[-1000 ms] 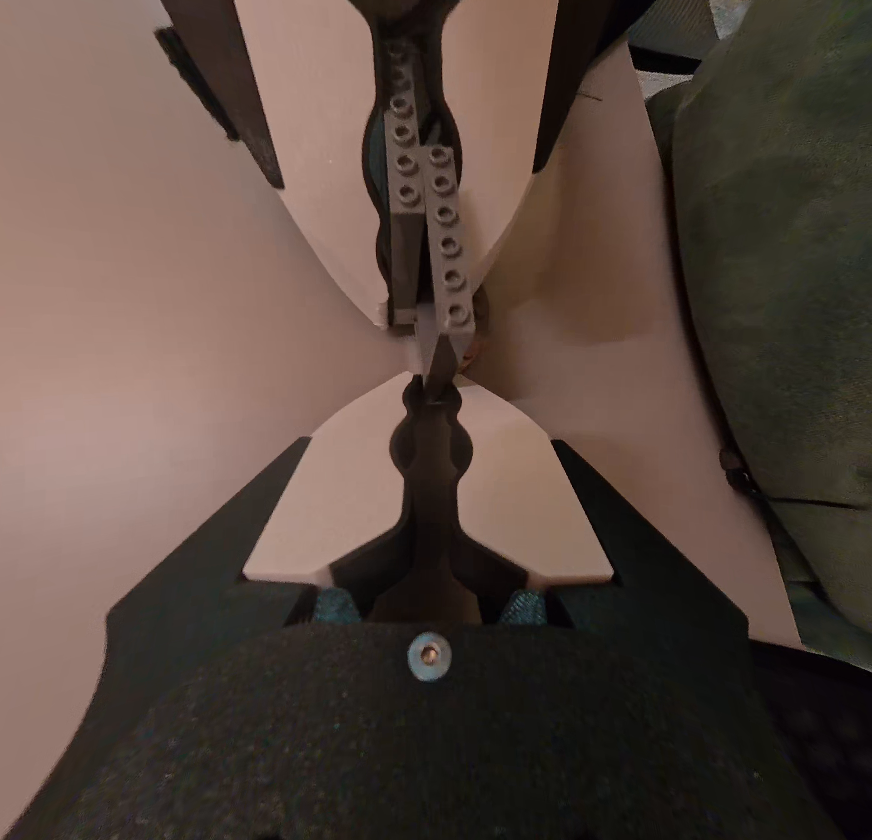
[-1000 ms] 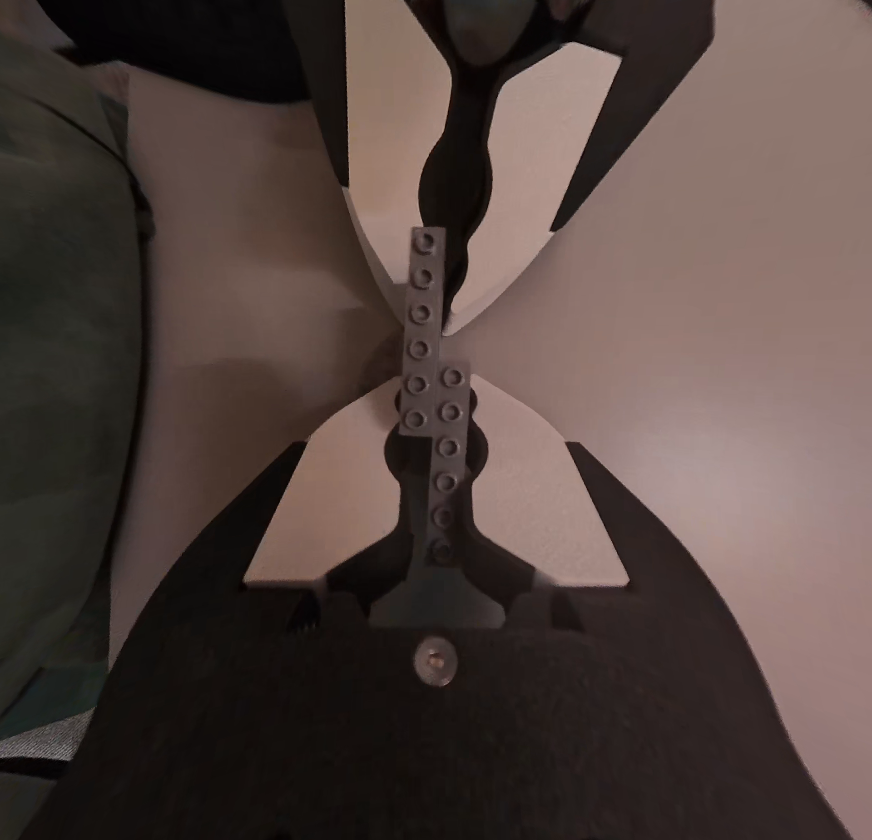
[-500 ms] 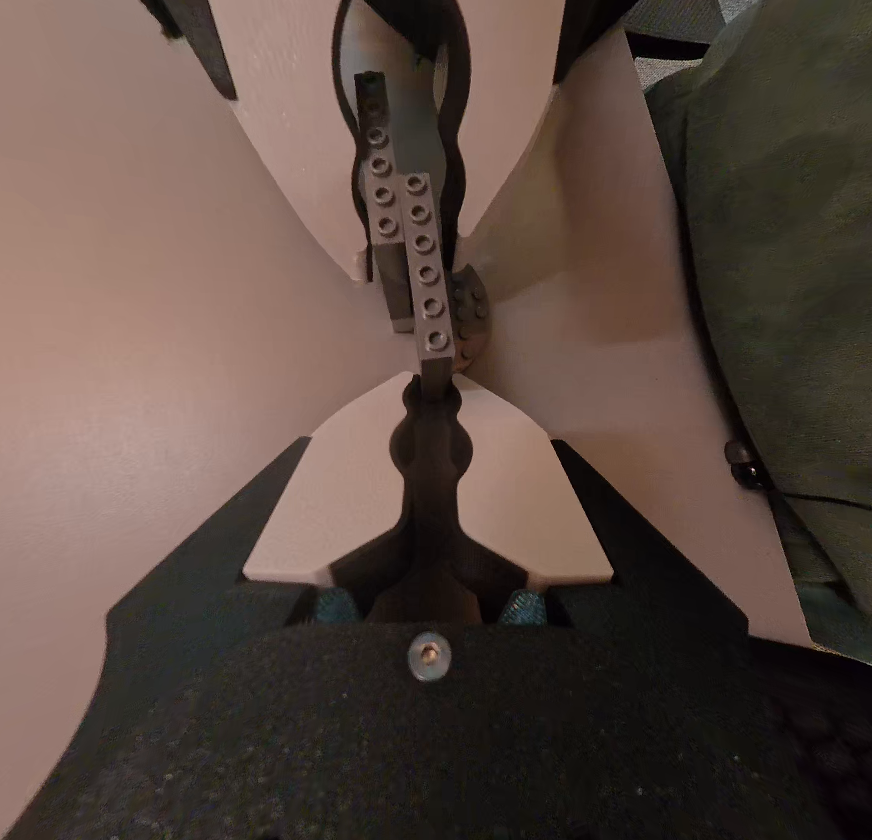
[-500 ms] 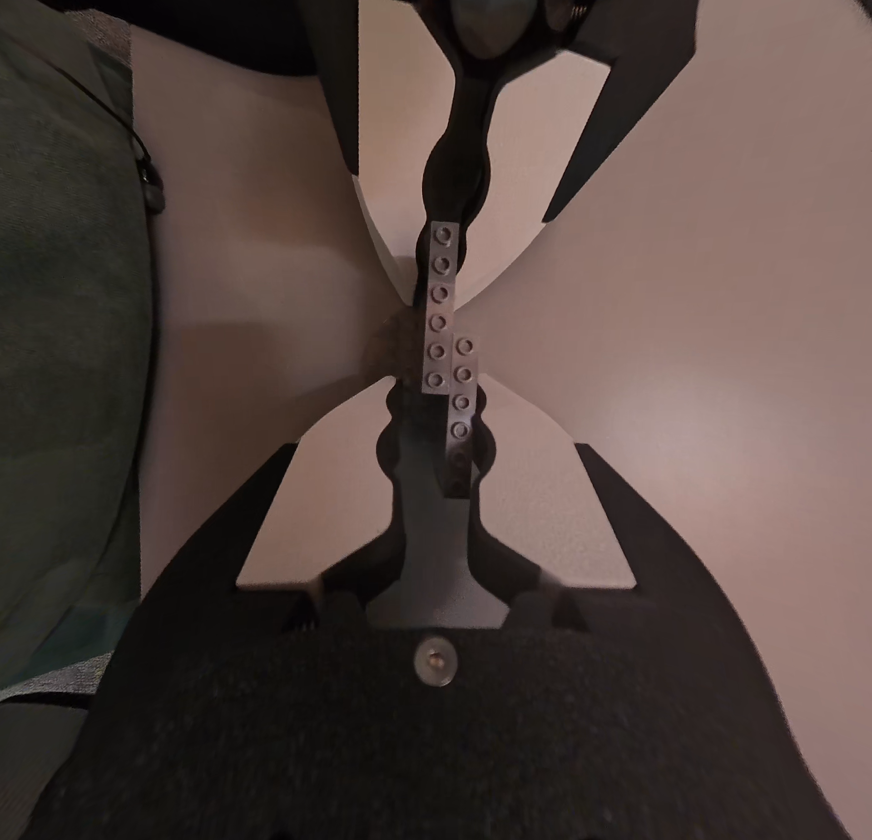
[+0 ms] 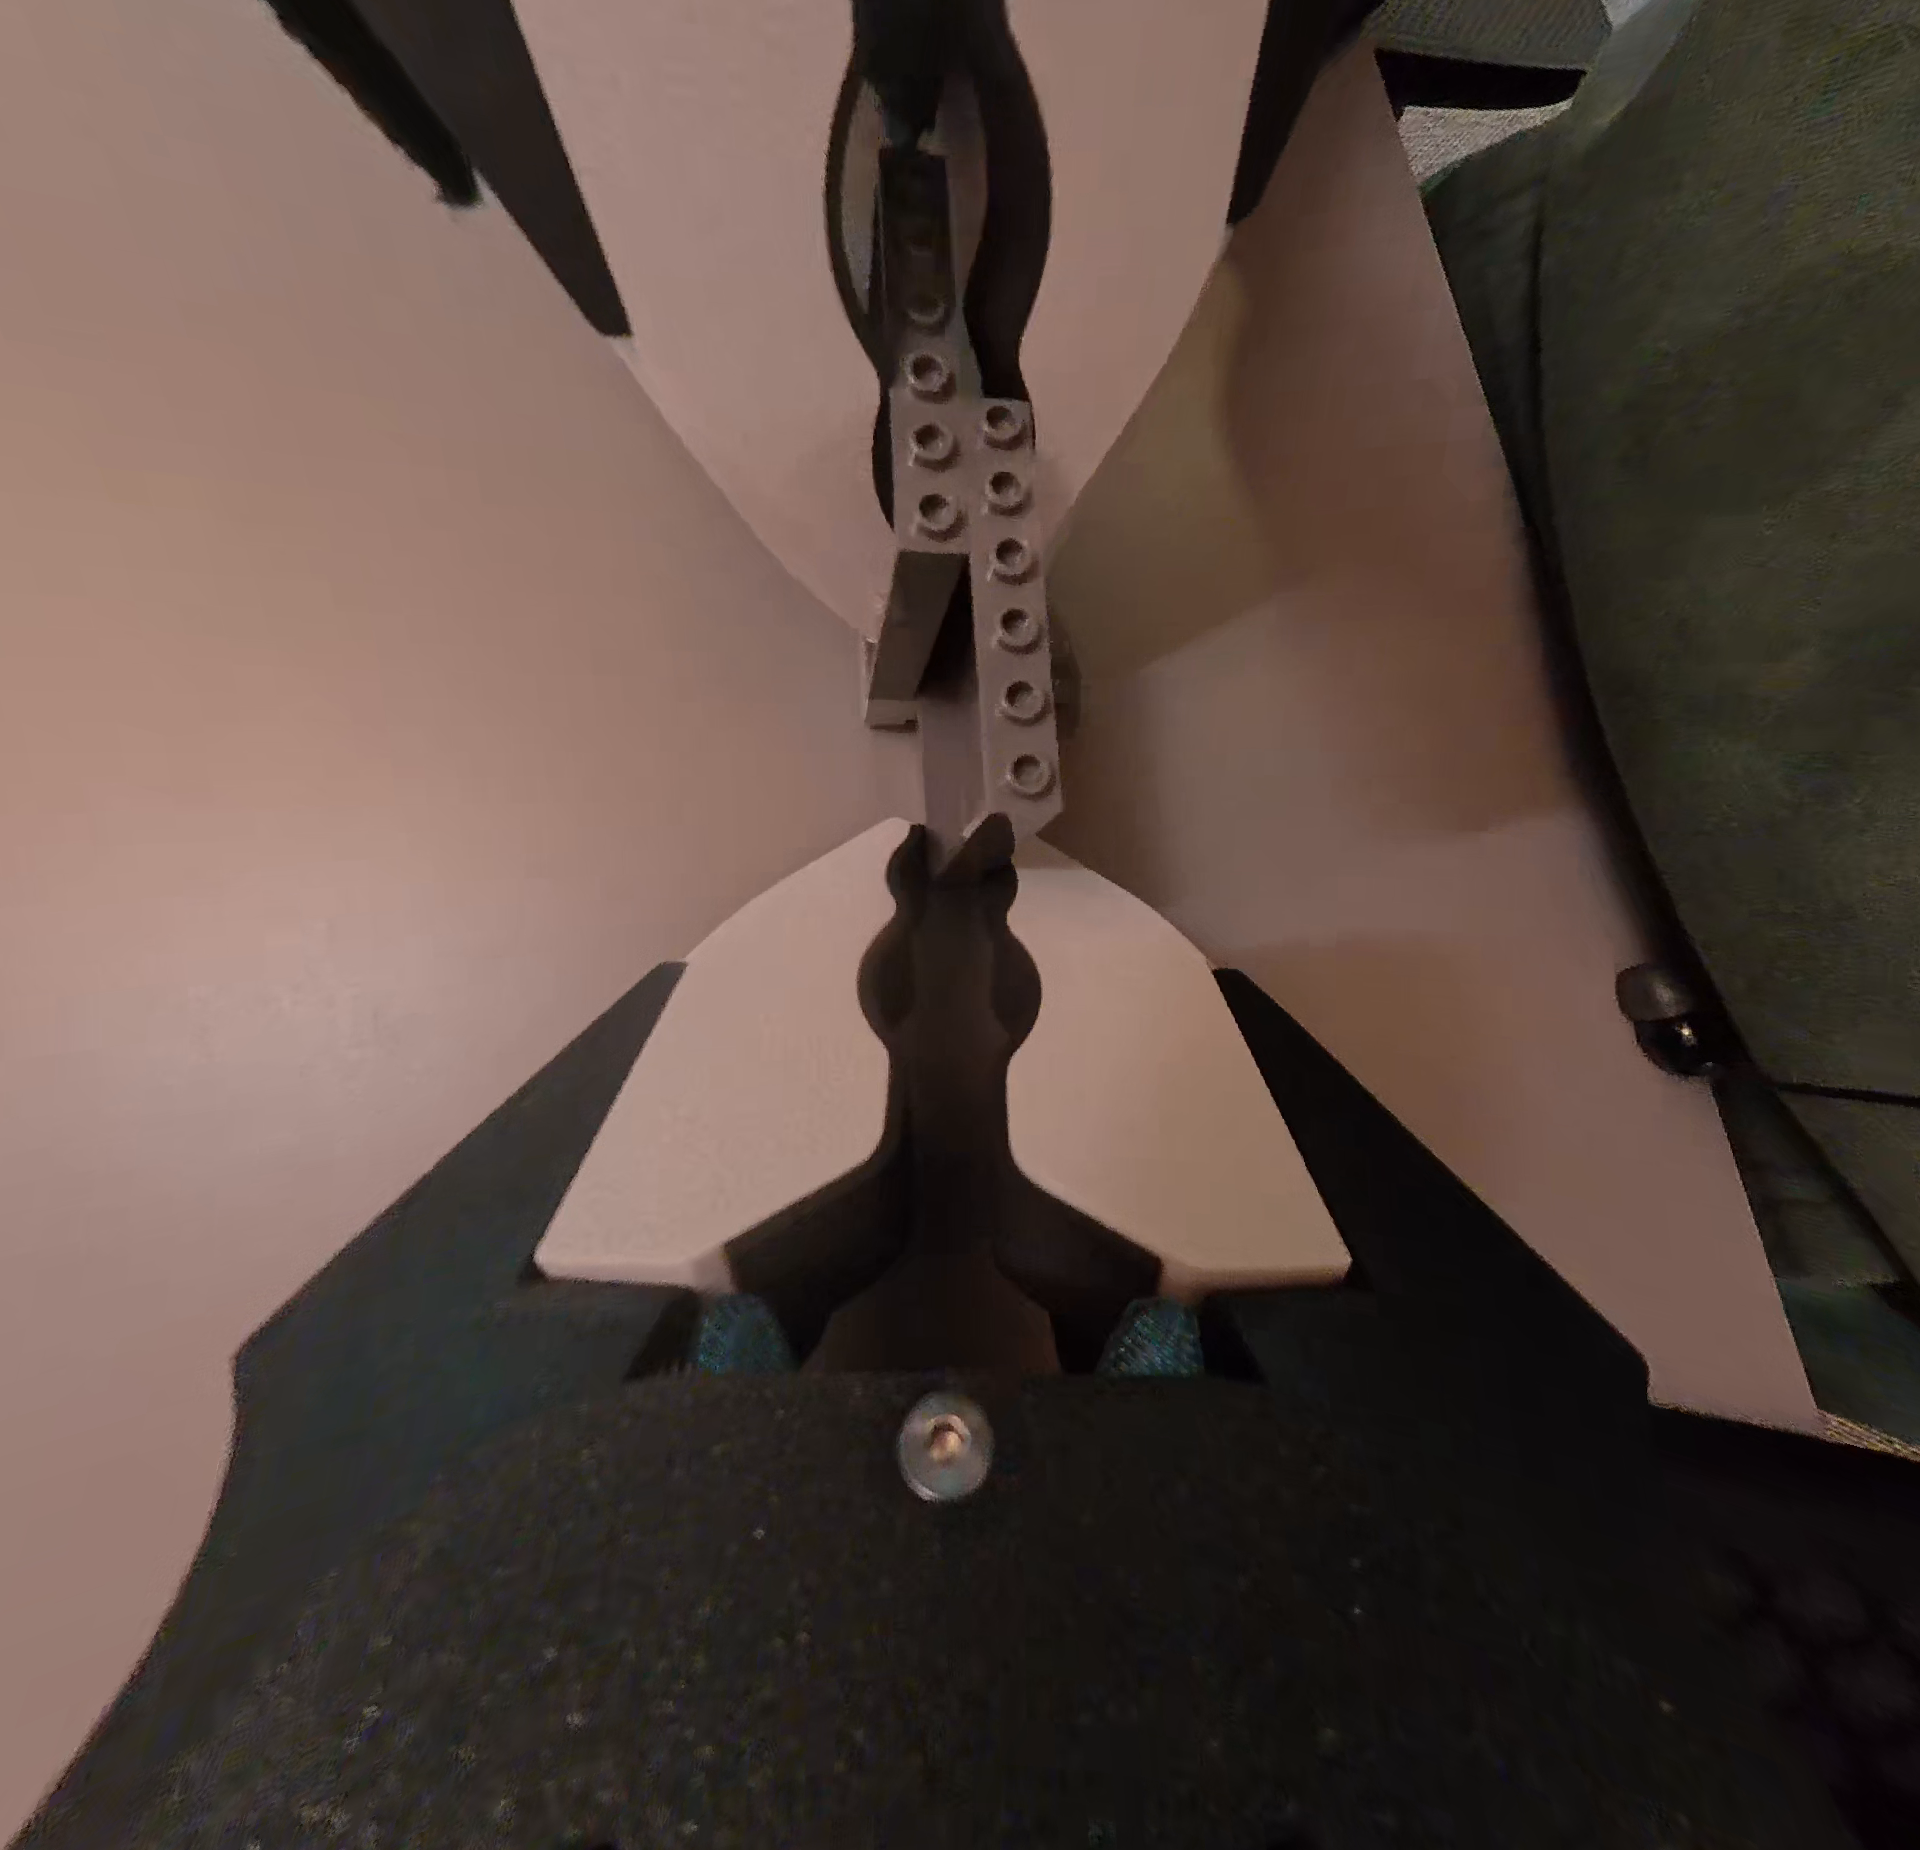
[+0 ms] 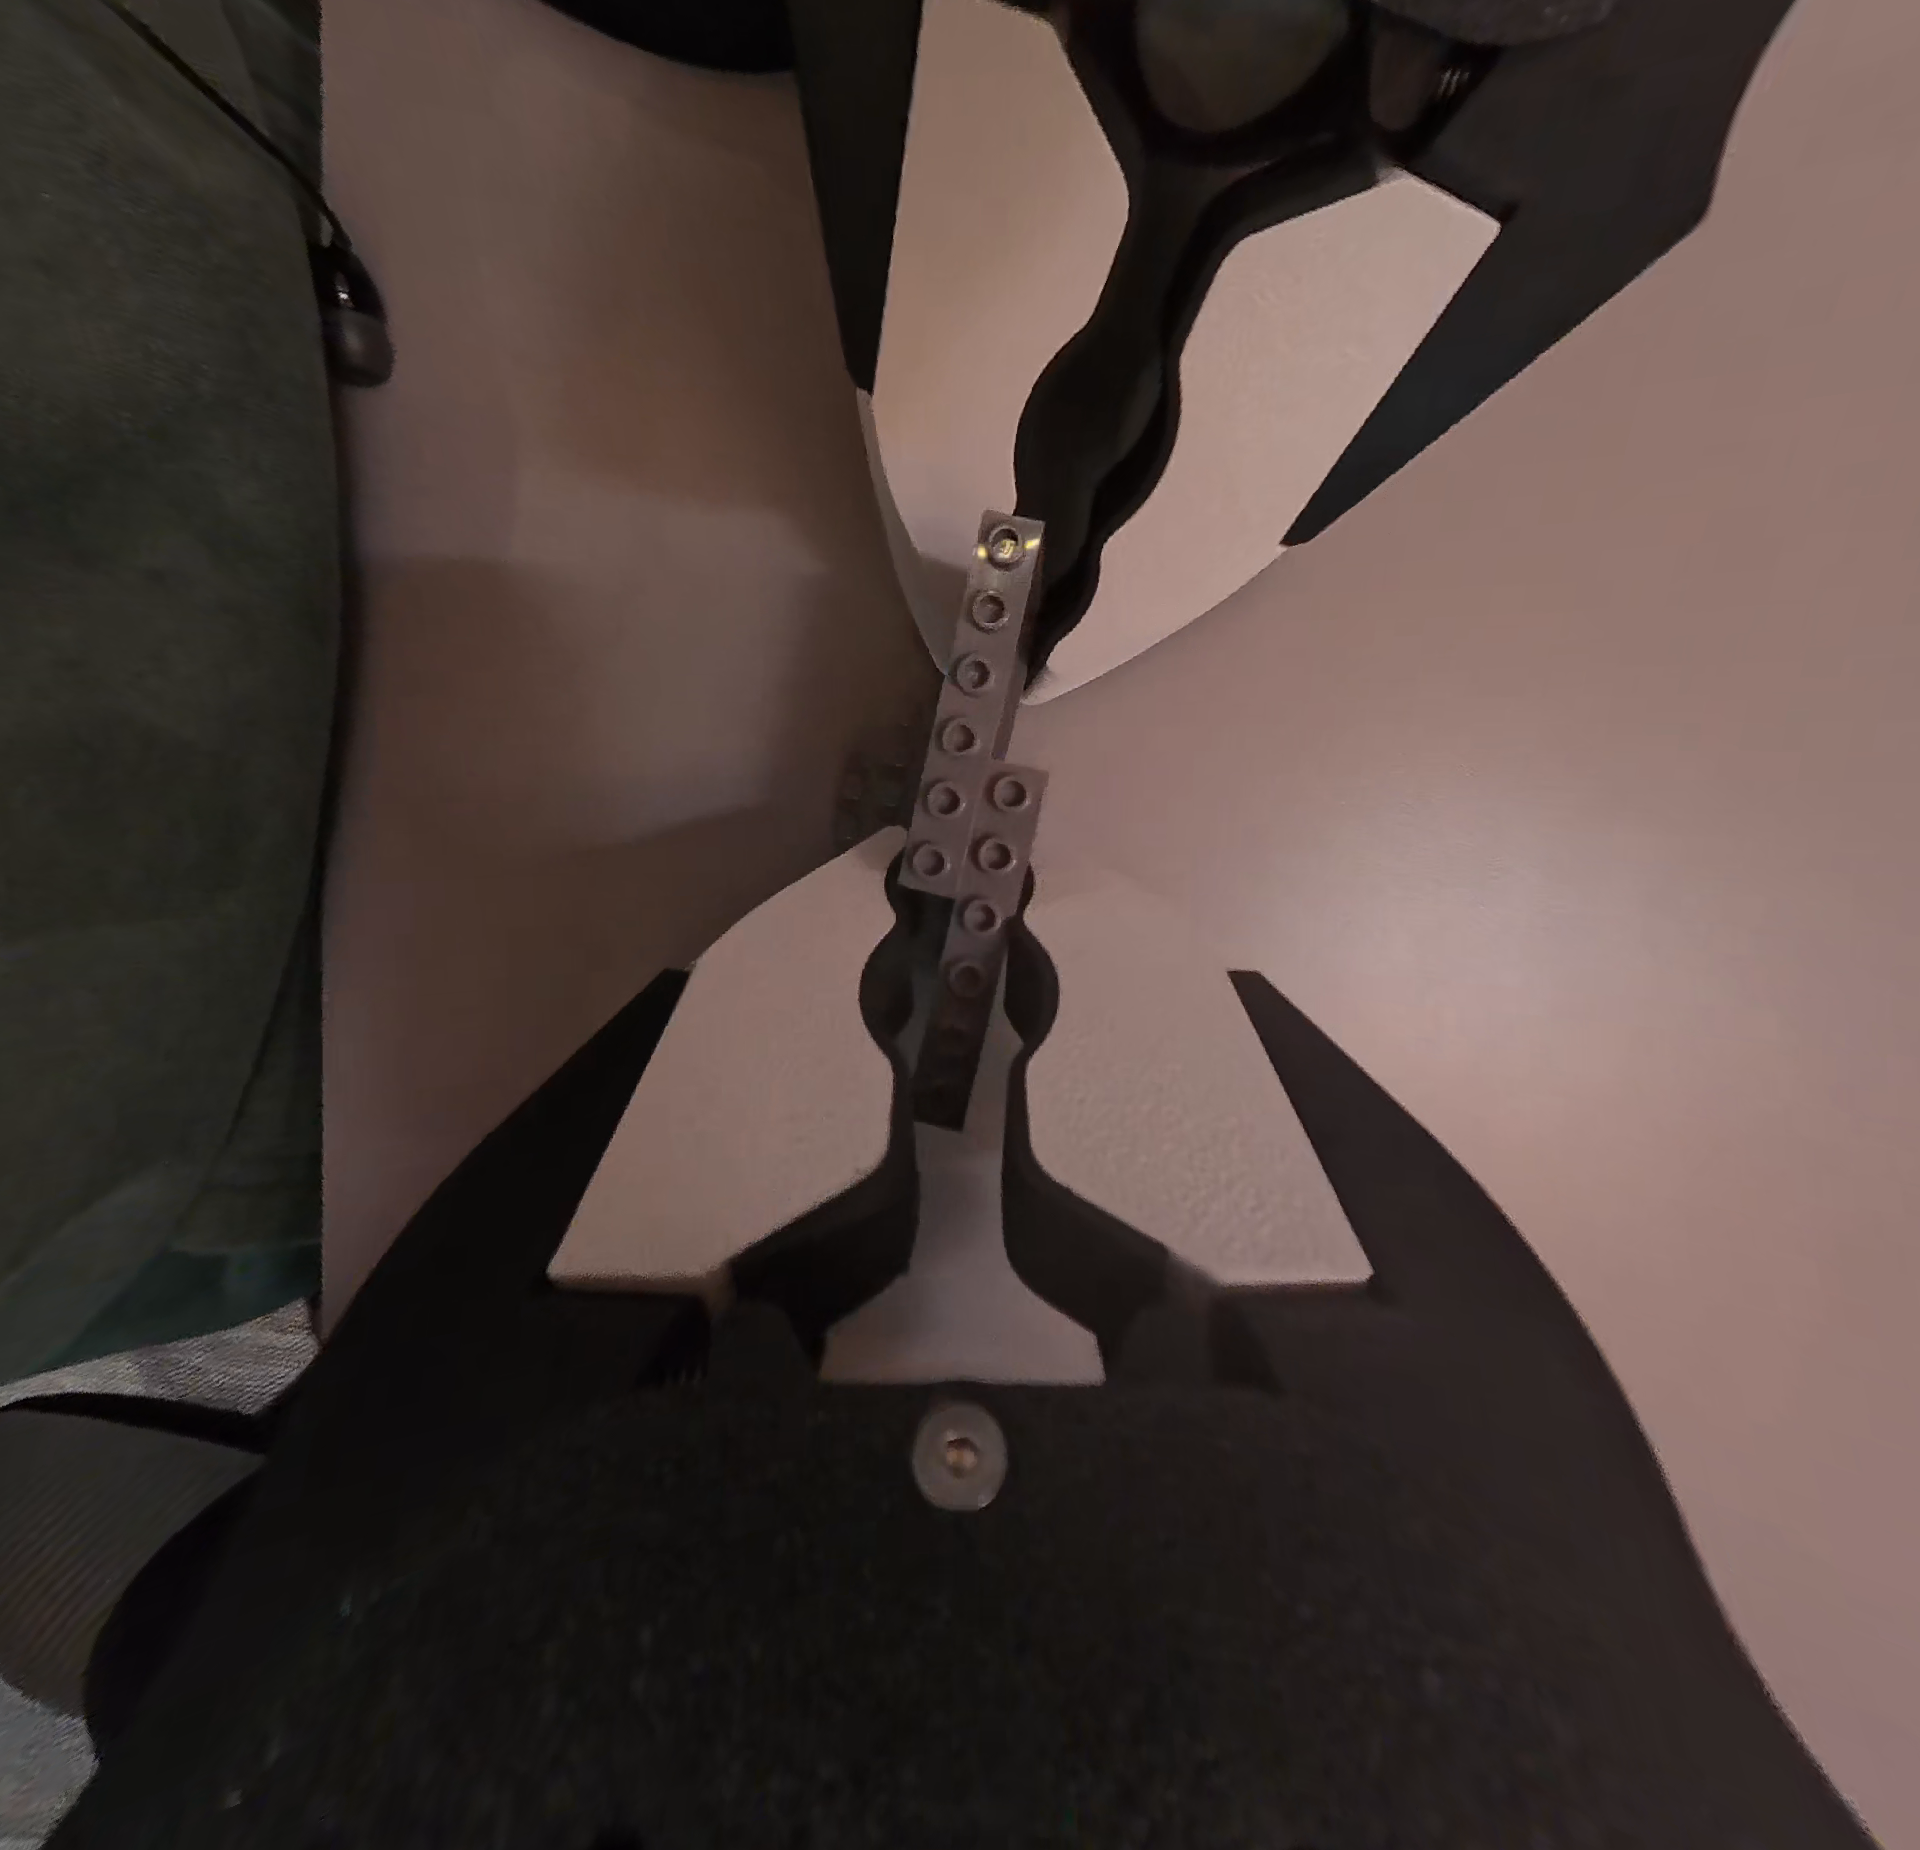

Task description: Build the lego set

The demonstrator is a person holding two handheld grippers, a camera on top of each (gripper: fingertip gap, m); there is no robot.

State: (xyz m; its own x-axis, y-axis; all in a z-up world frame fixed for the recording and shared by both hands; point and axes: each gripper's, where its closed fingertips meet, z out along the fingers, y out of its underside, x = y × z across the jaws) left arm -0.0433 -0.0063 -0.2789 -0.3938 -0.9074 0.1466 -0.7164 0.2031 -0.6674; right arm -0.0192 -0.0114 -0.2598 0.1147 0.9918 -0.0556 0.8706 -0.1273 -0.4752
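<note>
Both black grippers meet tip to tip above the pale pink bench (image 5: 312, 865). The left gripper (image 5: 961, 844) pinches one long grey studded lego beam (image 5: 1013, 647); the right gripper (image 6: 961, 901) clamps its offset twin (image 6: 961, 1011). Uneven squeezing could twist the short overlap apart and drop a beam

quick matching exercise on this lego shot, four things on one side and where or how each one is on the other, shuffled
Things
1. left hand-held gripper
2. right hand-held gripper
3. dark studded piece
4. green fabric

States
a. flat on the table, beneath the joined grey lego bricks
b. beside the table's edge
c. pinches only the very end of a brick
d. holds a brick well back from its tips

Pairs: 1-c, 2-d, 3-a, 4-b
</note>
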